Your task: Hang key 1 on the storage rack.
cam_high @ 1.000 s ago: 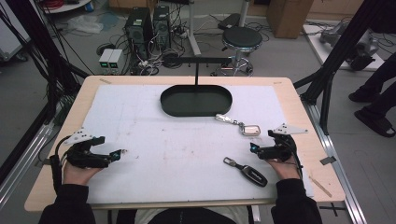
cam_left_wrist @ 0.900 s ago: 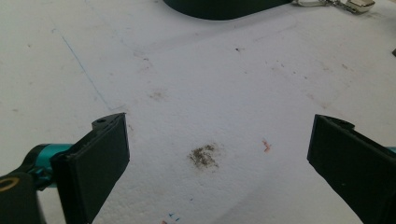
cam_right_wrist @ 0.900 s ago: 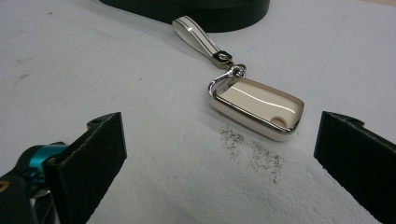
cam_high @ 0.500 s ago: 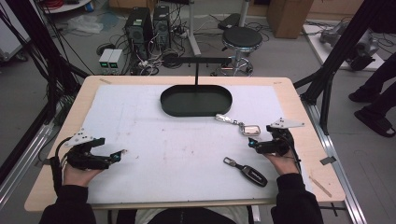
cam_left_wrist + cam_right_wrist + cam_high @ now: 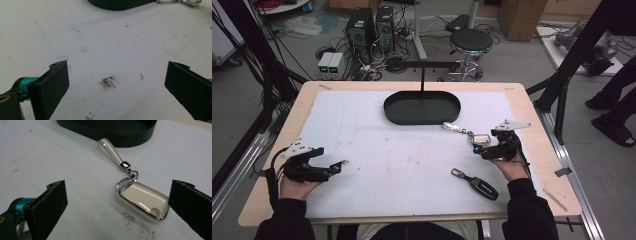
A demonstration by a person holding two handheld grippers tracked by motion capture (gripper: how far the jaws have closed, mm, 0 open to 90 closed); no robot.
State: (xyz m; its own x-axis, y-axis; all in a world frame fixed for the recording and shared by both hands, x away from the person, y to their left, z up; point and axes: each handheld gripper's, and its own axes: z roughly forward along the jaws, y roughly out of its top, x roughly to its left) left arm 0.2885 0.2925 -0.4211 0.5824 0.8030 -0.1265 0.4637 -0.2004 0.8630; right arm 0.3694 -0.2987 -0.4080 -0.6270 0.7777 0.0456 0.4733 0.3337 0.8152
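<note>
Left side: left gripper rested low on the white table mat, held in the person's left hand near the mat's left edge — well apart from everything else.
Left gripper state: released; in the left gripper view its two black jaws stood wide apart with nothing but bare, scuffed mat and a dark smudge between them.
Centre back: dark oval tray with a thin upright post sat on the far middle of the mat; its near wall showed at the top of both gripper views.
Centre right: cream key fob case with a shiny metal rim and a cream strap lay flat on the mat just in front of the tray's right end, strap pointing back toward the tray and stopping close to its wall.
Front right: black car key fob with a short strap lay on the mat nearer the person, apart from the cream case and just left of the right forearm.
Right side: right gripper sat at the cream case, held in the person's right hand.
Right gripper state: released — in the right gripper view the jaws were spread wide, the cream case lying between them, close to the right-hand jaw; whether it touched that jaw I could not tell.
</note>
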